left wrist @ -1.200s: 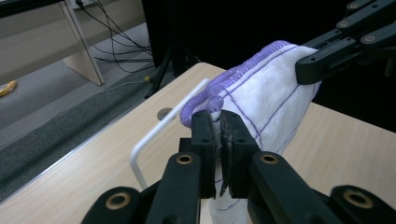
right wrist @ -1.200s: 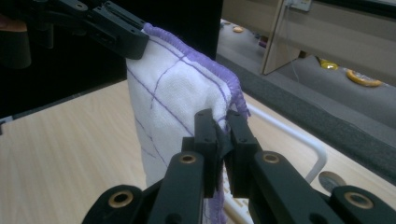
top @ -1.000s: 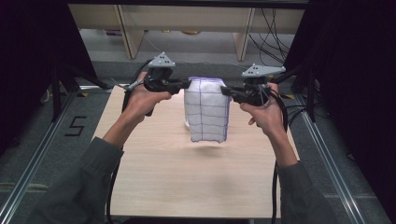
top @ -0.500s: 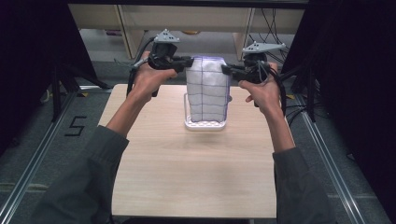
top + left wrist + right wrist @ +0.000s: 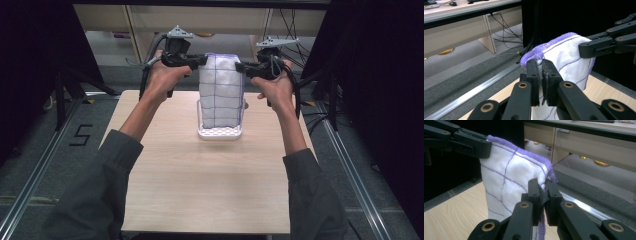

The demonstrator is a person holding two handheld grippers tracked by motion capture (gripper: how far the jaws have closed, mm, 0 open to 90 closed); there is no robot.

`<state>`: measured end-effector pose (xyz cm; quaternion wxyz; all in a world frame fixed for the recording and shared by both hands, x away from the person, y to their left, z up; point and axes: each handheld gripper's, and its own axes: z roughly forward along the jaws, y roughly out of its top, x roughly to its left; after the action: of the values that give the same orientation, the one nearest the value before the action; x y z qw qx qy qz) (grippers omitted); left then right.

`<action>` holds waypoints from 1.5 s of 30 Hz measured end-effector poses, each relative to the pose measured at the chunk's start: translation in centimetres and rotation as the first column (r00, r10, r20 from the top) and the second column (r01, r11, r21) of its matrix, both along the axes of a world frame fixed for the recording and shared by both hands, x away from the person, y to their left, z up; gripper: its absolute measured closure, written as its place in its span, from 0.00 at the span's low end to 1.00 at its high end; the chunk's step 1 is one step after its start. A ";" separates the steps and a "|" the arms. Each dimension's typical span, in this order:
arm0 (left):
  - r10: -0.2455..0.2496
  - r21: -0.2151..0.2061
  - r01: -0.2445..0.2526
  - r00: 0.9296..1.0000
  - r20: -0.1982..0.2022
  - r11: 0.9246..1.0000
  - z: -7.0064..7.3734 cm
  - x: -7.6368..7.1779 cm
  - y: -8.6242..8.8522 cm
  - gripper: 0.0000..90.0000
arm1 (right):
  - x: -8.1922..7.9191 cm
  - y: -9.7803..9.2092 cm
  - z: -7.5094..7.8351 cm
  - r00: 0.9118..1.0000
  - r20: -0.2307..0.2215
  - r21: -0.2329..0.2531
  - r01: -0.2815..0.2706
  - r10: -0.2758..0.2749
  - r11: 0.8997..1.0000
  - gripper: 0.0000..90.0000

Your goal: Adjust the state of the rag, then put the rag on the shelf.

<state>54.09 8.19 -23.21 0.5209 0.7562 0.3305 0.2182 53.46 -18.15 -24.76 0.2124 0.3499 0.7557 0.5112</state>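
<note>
High view: I hold the white purple-gridded cloth hanging straight above the white perforated tray, left gripper and right gripper each pinching a top corner.

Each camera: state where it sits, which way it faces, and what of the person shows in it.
High view: above the person's side, looking forward and down on the table; both forearms, left gripper and right gripper hold the cloth over a white basket.
Left gripper view: rides the left gripper, looking along its jaws, which are shut on the cloth's corner.
Right gripper view: rides the right gripper, its jaws likewise shut on the opposite corner.
Shared: each gripper view shows the cloth and the other gripper behind it.
</note>
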 end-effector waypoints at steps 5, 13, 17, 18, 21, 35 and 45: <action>0.010 -0.014 -0.010 1.000 -0.010 1.000 -0.1 0.9 -0.1 0.94 | 0.5 -0.5 0.1 0.999 -0.020 0.017 0.026 -0.025 1.000 0.95; 0.016 -0.019 -0.017 1.000 -0.019 1.000 -0.6 1.8 -0.7 0.94 | 1.4 -0.7 -0.4 0.998 -0.041 0.019 0.054 -0.053 0.998 0.95; 0.015 -0.020 -0.016 1.000 -0.023 1.000 -0.6 2.1 -0.8 0.94 | 1.7 -0.9 -0.6 0.997 -0.043 0.025 0.062 -0.060 0.998 0.95; 0.014 -0.023 -0.014 1.000 -0.024 1.000 -0.6 2.3 -0.8 0.94 | 1.7 -0.9 -0.6 0.997 -0.049 0.029 0.063 -0.062 0.998 0.95; 0.018 -0.021 -0.019 0.999 -0.027 1.000 -0.7 2.6 -0.7 0.94 | 2.3 -1.1 -0.7 0.998 -0.041 0.025 0.056 -0.055 0.998 0.95; 0.049 -0.037 -0.051 0.998 -0.046 0.998 -2.0 4.5 -0.4 0.94 | 3.9 -0.3 -1.5 0.994 -0.073 0.013 0.079 -0.078 0.997 0.95; 0.077 -0.068 -0.081 0.995 -0.064 0.994 -3.5 6.0 -0.1 0.94 | 5.7 0.0 -3.0 0.994 -0.067 0.023 0.091 -0.089 0.996 0.94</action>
<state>60.08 8.10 -26.76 0.5278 0.7301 0.3833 0.2035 59.18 -18.16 -27.73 0.2056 0.4029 0.7391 0.4991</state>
